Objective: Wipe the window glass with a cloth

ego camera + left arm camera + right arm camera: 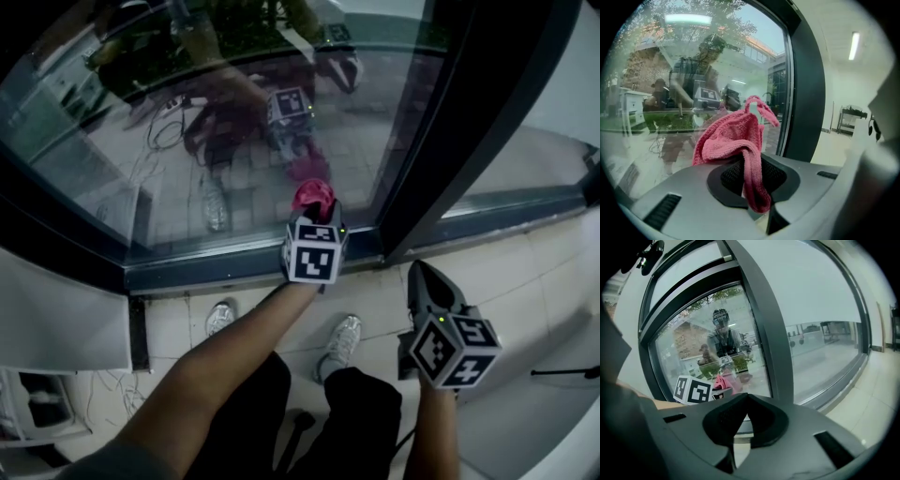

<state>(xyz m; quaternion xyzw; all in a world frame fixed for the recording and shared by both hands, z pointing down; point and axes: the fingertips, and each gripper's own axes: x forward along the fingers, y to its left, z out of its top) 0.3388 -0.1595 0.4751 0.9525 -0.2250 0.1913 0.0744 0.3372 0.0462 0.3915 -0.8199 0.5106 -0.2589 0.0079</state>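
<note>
The left gripper [316, 211] and the right gripper [419, 270] are smooth grey moulded shells with narrow dark slots, and black textured pads line their jaws. Each carries a white cube printed with black square markers, one on the left [311, 255] and one on the right [457, 352], with a tiny green light beside it. The person wears black trousers [366, 422], pale lace-up trainers [339, 345] and what looks like a grey short sleeve [89, 464].
</note>
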